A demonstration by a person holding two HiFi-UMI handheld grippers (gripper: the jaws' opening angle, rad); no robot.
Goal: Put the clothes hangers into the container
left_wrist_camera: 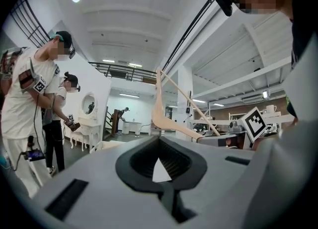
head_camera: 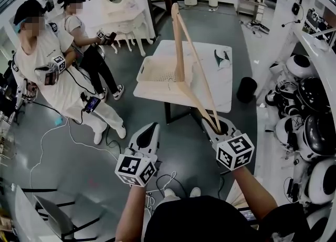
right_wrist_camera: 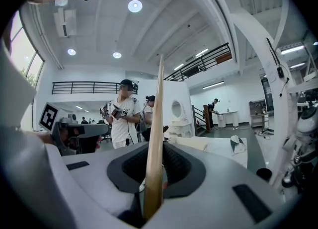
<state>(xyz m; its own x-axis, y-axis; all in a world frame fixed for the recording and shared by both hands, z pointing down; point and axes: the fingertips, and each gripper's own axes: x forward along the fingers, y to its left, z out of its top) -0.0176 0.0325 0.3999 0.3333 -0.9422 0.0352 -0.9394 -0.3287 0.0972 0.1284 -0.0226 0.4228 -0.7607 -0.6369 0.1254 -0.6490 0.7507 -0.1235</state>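
Observation:
A wooden clothes hanger [head_camera: 179, 46] stands up out of my right gripper [head_camera: 215, 125], whose jaws are shut on its lower corner. The hanger rises over the white table [head_camera: 220, 86] and, in the head view, crosses in front of the white perforated basket [head_camera: 144, 70] that sits on it. In the right gripper view the hanger [right_wrist_camera: 157, 138] runs straight up between the pads of the right gripper [right_wrist_camera: 153, 183]. My left gripper [head_camera: 149, 129] hovers to the left, below the table's near edge, shut and holding nothing. From the left gripper view the hanger [left_wrist_camera: 160, 109] shows beyond the left gripper [left_wrist_camera: 160, 171].
Two people [head_camera: 47, 73] with their own grippers stand on the left. White robot shells [head_camera: 310, 130] line the right side, with a black bin [head_camera: 247, 88] beside the table. A small white and dark object [head_camera: 223, 57] lies on the table's far right. Cables trail over the floor.

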